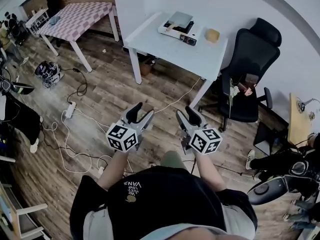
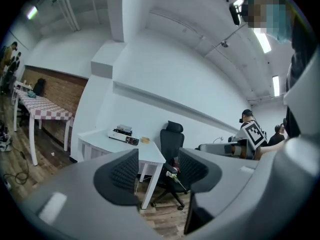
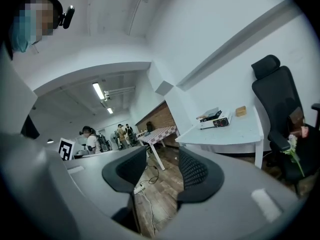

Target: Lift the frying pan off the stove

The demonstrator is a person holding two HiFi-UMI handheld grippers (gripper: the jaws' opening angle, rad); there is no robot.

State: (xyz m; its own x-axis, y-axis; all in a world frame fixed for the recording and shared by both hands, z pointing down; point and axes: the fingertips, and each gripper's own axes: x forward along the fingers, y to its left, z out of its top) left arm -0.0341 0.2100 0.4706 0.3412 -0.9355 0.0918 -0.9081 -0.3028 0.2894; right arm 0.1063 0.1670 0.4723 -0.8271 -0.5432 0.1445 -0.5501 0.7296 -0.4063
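1. The pan [image 1: 179, 19] is sitting on the stove [image 1: 181, 34], at the far side of the white desk [image 1: 165, 51]. Neither gripper is touching it.
2. The person is standing on the wood floor [image 1: 110, 91], well apart from the desk, and is holding both grippers out near the body.
3. The left gripper [image 1: 141, 112] is hanging over the floor with its jaws spread and nothing between them. Its own view is showing the stove [image 2: 123, 135] far off past the jaws.
4. The right gripper [image 1: 186, 115] is hanging just beside the left one, its jaws also spread and empty.
5. A black chair [image 1: 250, 69] is standing at the right of the desk.
6. A checkered table [image 1: 75, 16] is standing at the far left, and cables [image 1: 75, 119] are lying on the floor at the left.
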